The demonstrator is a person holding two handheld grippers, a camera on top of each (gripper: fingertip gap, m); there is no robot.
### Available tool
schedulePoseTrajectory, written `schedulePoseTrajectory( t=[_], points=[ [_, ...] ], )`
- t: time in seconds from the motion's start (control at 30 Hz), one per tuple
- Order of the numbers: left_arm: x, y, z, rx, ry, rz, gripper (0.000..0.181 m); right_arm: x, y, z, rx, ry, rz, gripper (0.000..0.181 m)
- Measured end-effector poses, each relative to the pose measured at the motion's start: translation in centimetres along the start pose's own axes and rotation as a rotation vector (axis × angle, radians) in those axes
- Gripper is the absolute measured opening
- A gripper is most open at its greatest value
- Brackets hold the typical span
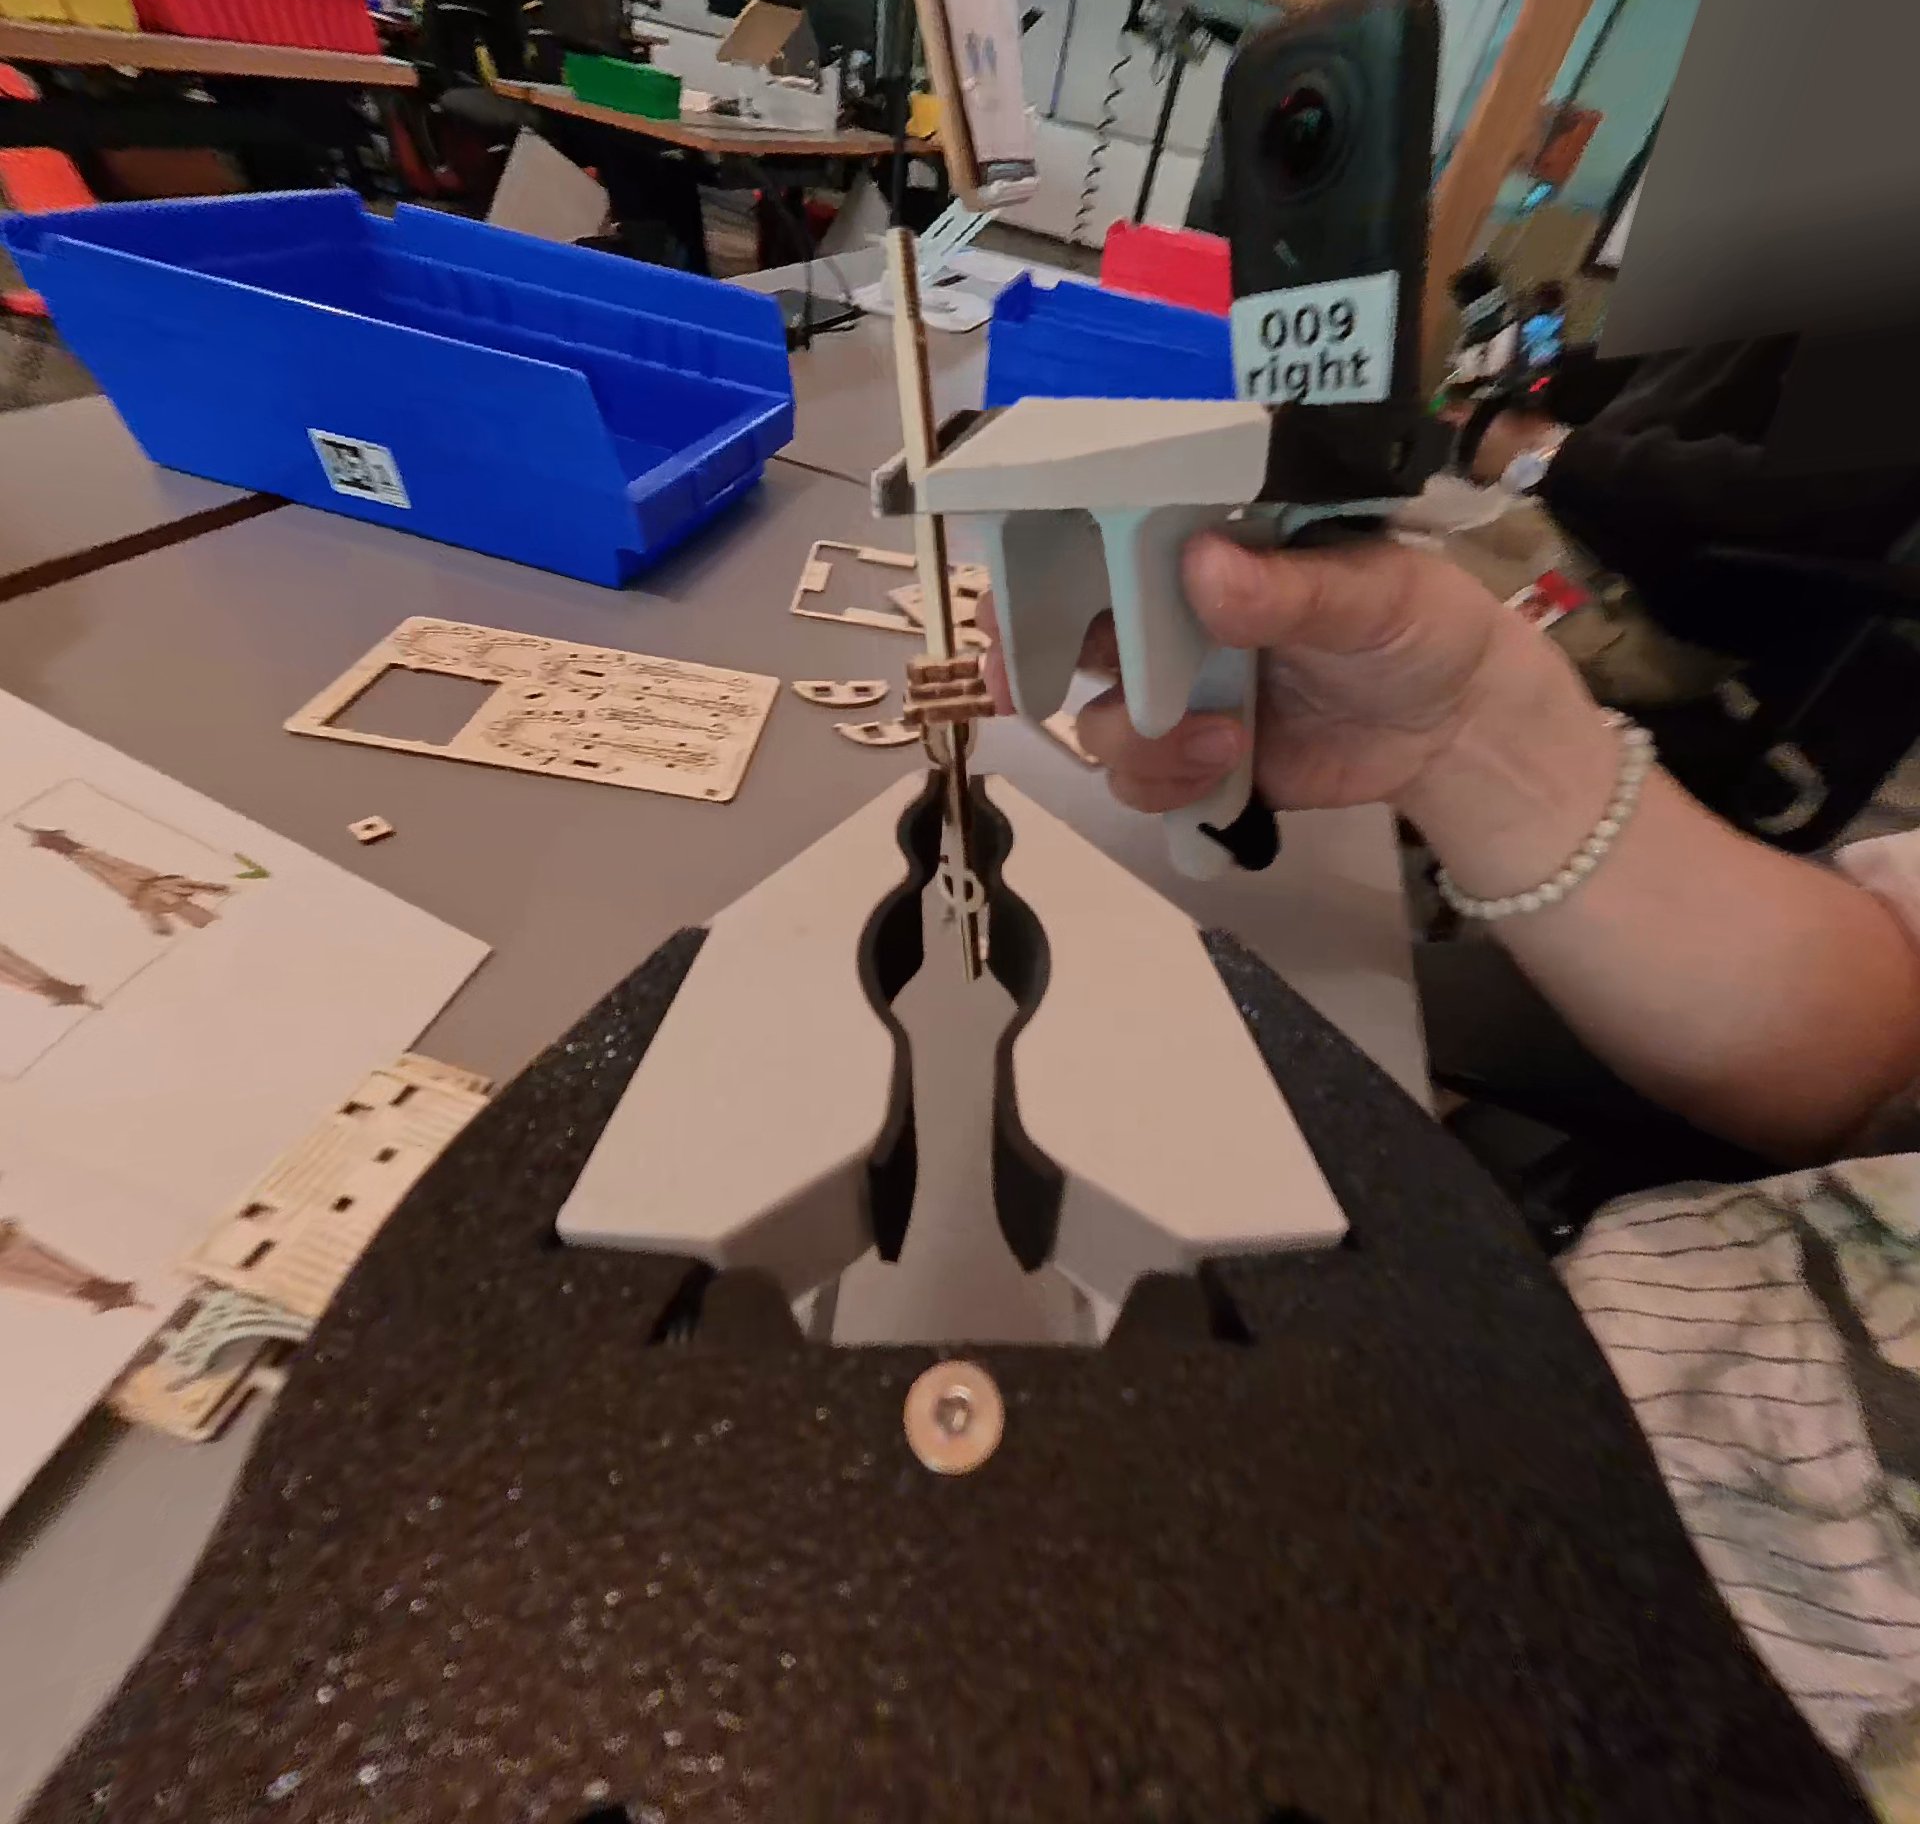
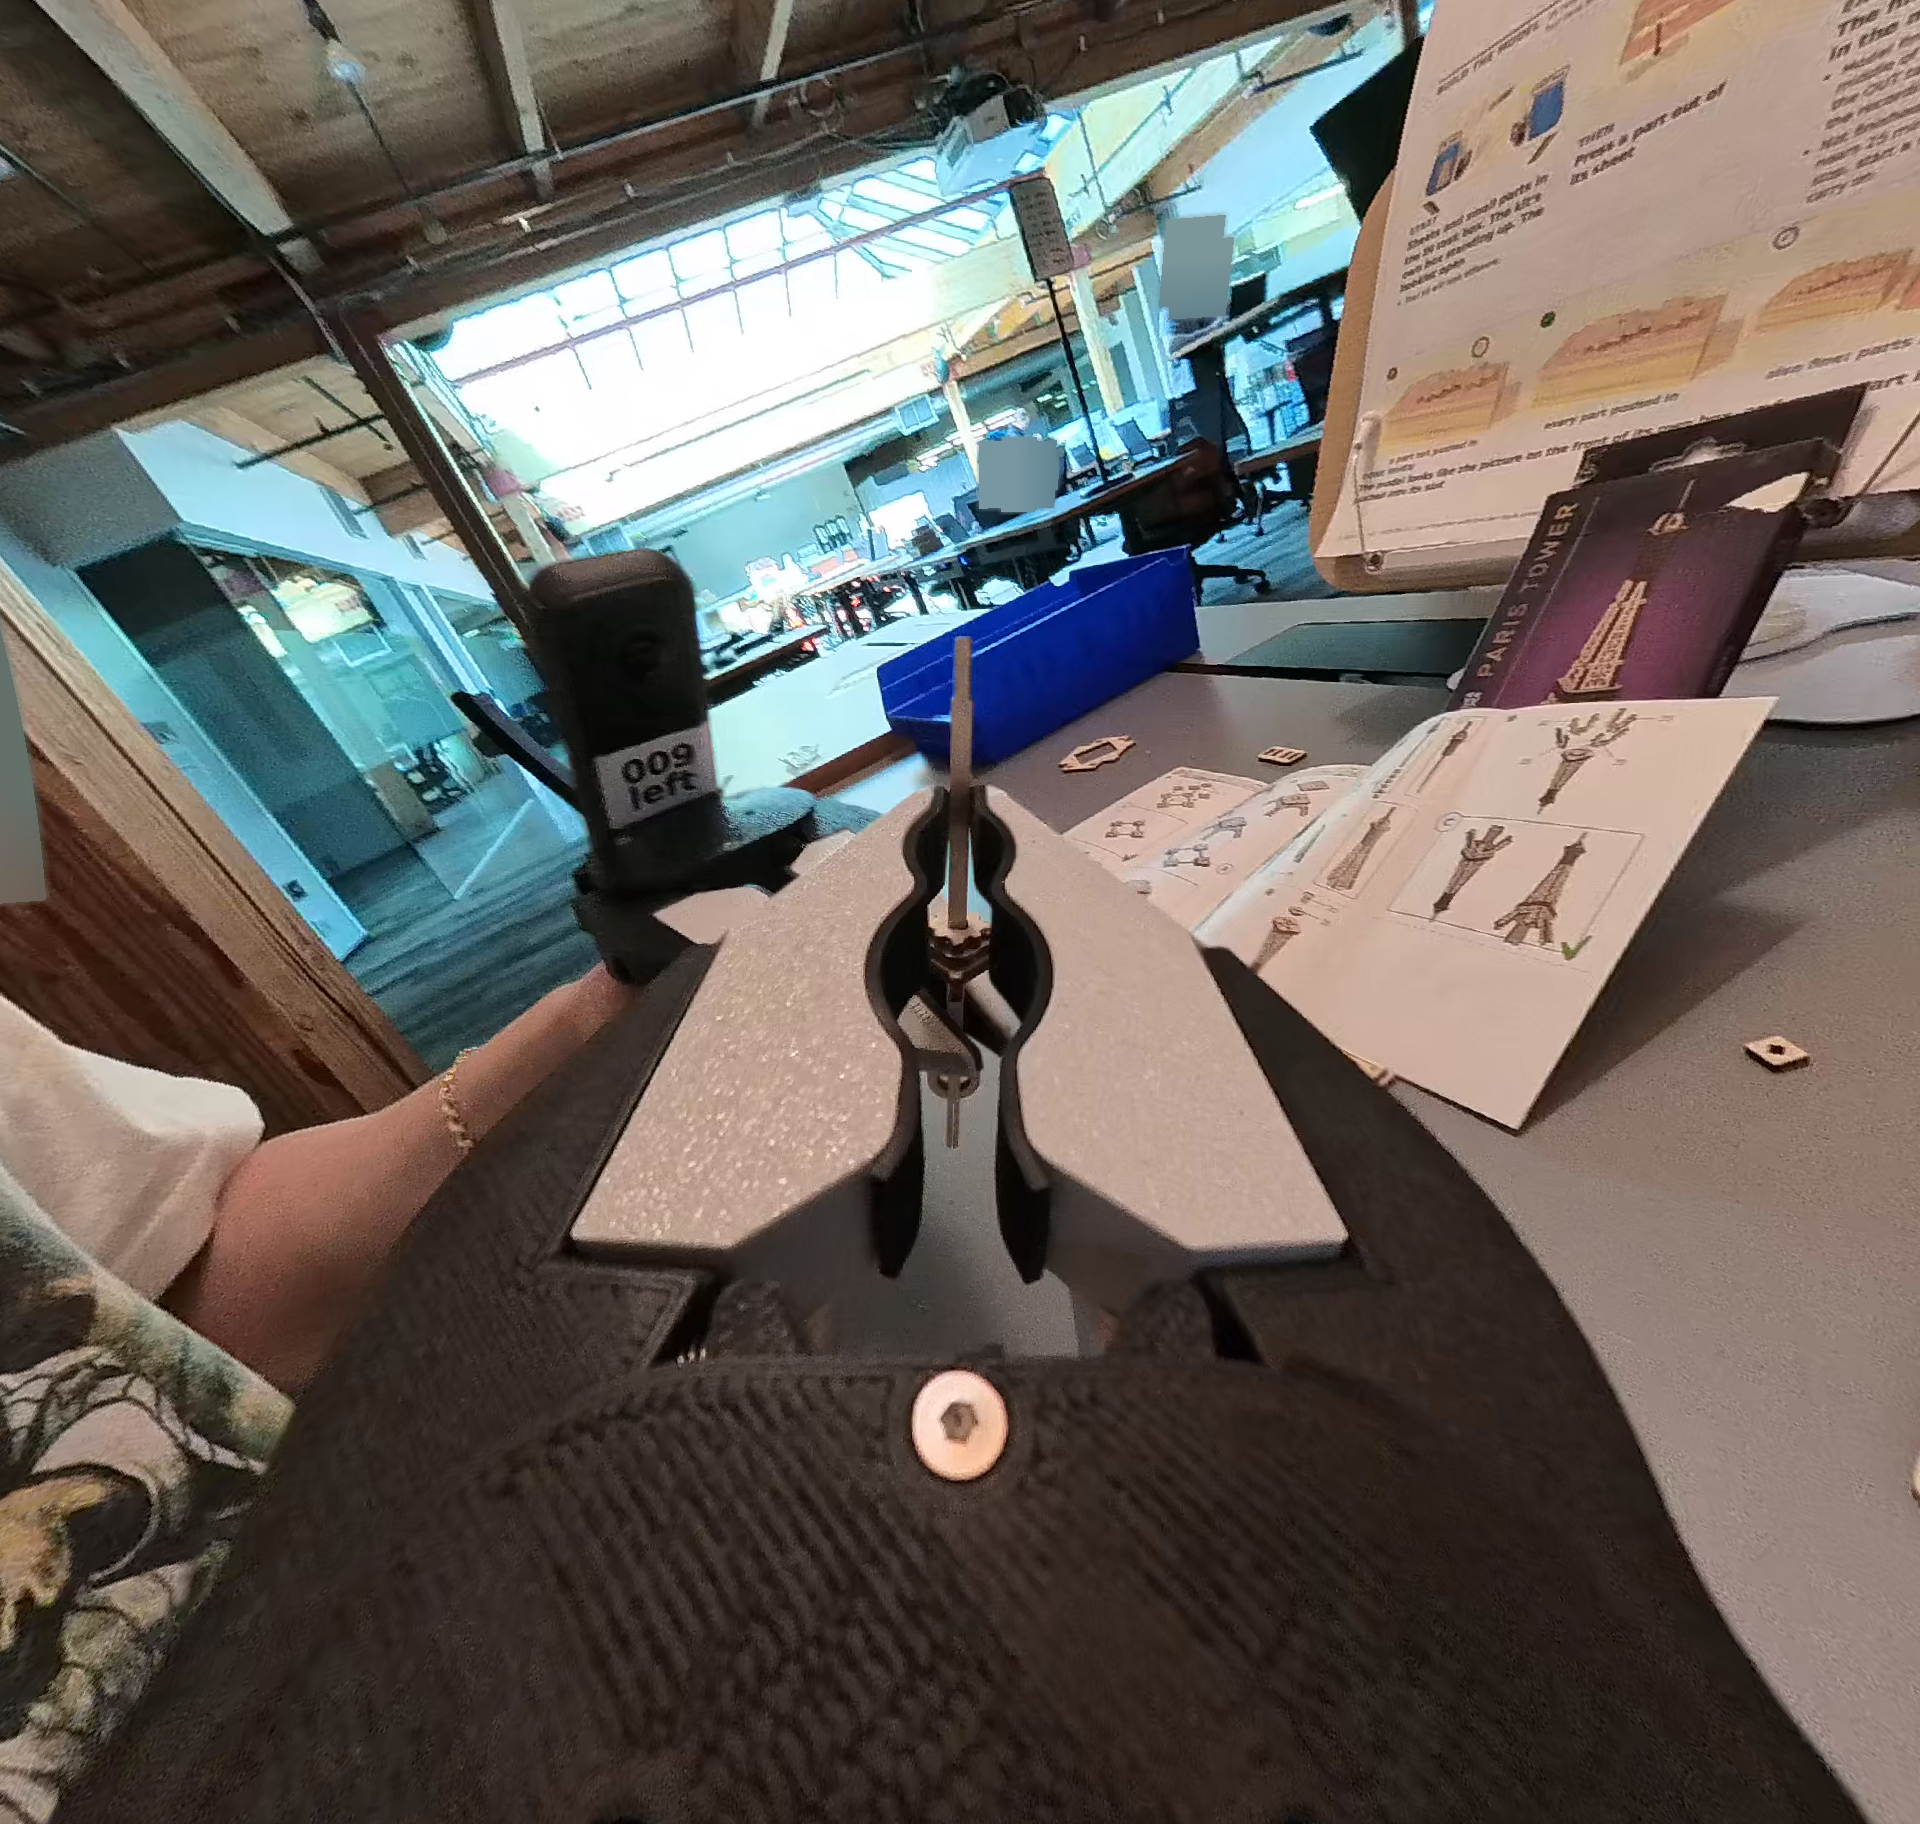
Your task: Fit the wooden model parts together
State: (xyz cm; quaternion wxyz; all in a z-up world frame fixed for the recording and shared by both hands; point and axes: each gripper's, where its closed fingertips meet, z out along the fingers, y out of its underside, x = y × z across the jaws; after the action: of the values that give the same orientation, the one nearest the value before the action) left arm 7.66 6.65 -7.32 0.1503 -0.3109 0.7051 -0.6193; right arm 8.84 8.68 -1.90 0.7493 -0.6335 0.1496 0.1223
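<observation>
Grey table (image 1: 644, 870) carries a big blue bin (image 1: 416, 372), an instruction sheet (image 2: 1475, 870) w/ tower drawings, a punched-out wooden parts sheet (image 1: 540, 704) & loose small wooden bits (image 1: 842, 694). Held above the table, approx upright btwn both tools, is the thin wooden spire piece (image 1: 935, 569) w/ a stack of small wooden collars (image 1: 943, 691) on it. Left gripper (image 1: 961, 808) has its fingers pressed in on the spire's lower end below the collars; right gripper (image 2: 961, 803) pinches the shaft higher up, tips closed on it, collars sitting in the gap behind its tips.
</observation>
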Motion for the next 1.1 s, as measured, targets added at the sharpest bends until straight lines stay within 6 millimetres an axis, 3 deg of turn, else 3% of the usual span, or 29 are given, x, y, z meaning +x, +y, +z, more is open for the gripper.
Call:
schedulePoseTrajectory(
  t=[0.17, 0.37, 0.63, 0.73, 0.83, 0.97, 1.1],
  points=[
    [1.1, -0.9, -0.6, 0.096, 0.167, -0.160, 0.001, -0.8, -0.6, 0.0, 0.034, -0.050, 0.035, 0.001],
    [2.3, -1.8, -1.1, 0.165, 0.297, -0.236, 0.001, -1.9, -1.2, -0.1, 0.054, -0.106, 0.042, 0.001],
    [1.3, -0.8, -0.7, 0.026, 0.123, -0.041, 0.001, -1.6, -0.8, -0.7, 0.032, -0.133, 0.039, 0.000],
    [0.1, -0.6, -0.6, 0.018, 0.035, 0.004, 0.001, -1.0, -0.3, -1.0, -0.003, -0.108, 0.001, 0.007],
    [-1.8, -0.2, -1.0, 0.020, -0.062, 0.028, 0.001, 1.0, 0.8, -2.6, -0.129, -0.020, -0.086, 0.038],
    [-3.8, 0.3, -1.8, 0.014, -0.182, 0.087, 0.000, 5.2, 0.7, -5.3, -0.217, 0.195, -0.205, 0.031],
    [-5.2, 0.3, -2.3, 0.031, -0.214, 0.072, 0.000, 10.1, 0.9, -3.9, -0.370, 0.328, -0.309, 0.028]
  ],
)
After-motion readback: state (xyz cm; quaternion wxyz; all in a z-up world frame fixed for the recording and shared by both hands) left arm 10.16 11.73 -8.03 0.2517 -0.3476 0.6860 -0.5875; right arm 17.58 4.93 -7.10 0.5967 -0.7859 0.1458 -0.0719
